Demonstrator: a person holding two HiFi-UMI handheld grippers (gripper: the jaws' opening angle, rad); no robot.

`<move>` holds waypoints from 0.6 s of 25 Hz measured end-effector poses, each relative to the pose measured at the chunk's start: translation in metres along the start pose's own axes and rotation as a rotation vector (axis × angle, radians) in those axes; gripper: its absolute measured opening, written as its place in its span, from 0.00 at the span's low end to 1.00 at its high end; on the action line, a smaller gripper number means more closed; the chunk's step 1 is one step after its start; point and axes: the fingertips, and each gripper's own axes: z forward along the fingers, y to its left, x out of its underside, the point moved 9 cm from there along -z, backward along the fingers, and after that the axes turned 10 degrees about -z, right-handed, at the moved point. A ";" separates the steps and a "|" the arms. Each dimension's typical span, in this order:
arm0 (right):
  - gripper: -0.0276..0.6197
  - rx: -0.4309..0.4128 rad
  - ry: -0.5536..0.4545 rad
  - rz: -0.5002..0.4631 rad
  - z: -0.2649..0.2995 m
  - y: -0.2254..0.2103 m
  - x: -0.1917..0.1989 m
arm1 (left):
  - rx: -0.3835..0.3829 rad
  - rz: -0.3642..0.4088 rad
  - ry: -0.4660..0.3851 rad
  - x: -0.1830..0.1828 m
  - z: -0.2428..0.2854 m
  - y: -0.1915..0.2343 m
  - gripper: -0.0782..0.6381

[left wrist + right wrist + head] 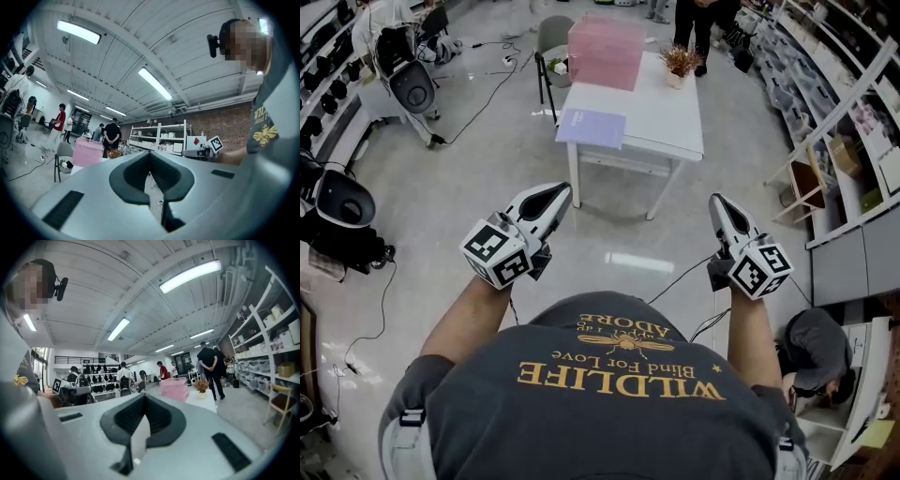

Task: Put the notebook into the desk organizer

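Notebook (592, 127) flat on near-left corner of table (667, 114), long axis across head view, organizer (607, 52) just behind, left gripper (559, 194) and right gripper (718, 203) well short, jaws together, empty.

Workshop interior. A pale glossy floor (478, 169) fills the head view. At upper centre stands a white table (666, 117), with a grey chair (551, 36) behind it. Shelving (848, 89) lines the right edge. Overhead are fluorescent strip lights (154, 84), and a brick wall (225, 119) closes the far end.
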 end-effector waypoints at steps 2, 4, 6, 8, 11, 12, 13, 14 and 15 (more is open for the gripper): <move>0.04 -0.009 -0.003 0.000 -0.001 -0.002 0.002 | -0.004 0.005 0.003 0.003 0.002 -0.001 0.11; 0.04 -0.021 -0.006 -0.004 -0.001 -0.005 0.002 | -0.008 0.012 0.008 0.005 0.005 -0.003 0.11; 0.04 -0.032 -0.009 -0.011 -0.002 -0.010 0.000 | -0.001 0.005 0.029 0.006 0.012 -0.006 0.58; 0.04 -0.043 -0.014 -0.015 -0.004 -0.019 -0.002 | -0.019 0.001 0.041 0.008 0.020 -0.009 0.61; 0.04 -0.066 -0.021 -0.022 -0.007 -0.034 -0.004 | -0.061 0.015 0.038 0.009 0.030 -0.013 0.62; 0.04 -0.074 -0.023 -0.026 -0.008 -0.039 -0.005 | -0.075 0.023 0.035 0.009 0.033 -0.014 0.61; 0.04 -0.082 -0.024 -0.028 -0.008 -0.045 -0.005 | -0.089 0.031 0.032 0.008 0.037 -0.015 0.61; 0.04 -0.090 -0.025 -0.031 -0.008 -0.051 -0.005 | -0.103 0.039 0.029 0.007 0.041 -0.017 0.61; 0.04 -0.097 -0.025 -0.033 -0.008 -0.057 -0.006 | -0.115 0.045 0.026 0.006 0.046 -0.019 0.61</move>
